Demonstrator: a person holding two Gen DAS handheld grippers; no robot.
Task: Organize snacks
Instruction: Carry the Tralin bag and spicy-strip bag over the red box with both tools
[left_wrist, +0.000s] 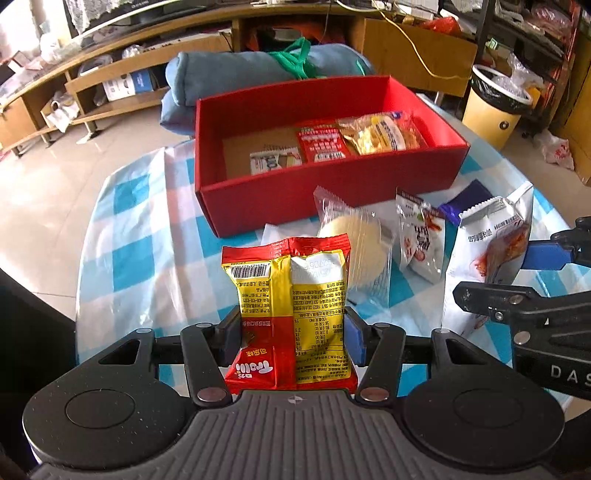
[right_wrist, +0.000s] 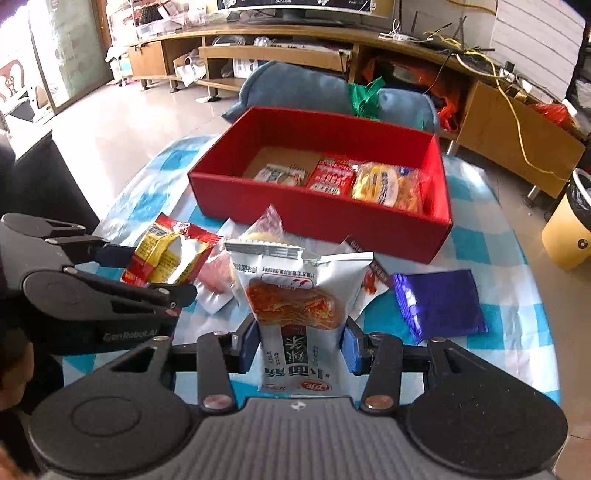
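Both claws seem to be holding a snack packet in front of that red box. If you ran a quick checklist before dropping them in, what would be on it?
1. left gripper shut on the red and yellow packet: ok.
2. right gripper shut on the silver bread packet: ok.
3. Room in the red box: ok, bare cardboard floor at its left end.
4. Box open, no lid in the way: ok.
5. Grippers clear of each other: cannot tell, they sit close side by side.
6. Snacks left on the table afterwards: not ok, the purple packet and others remain.

Home living room: TV cabinet (right_wrist: 280, 37), tiled floor (right_wrist: 140, 122).
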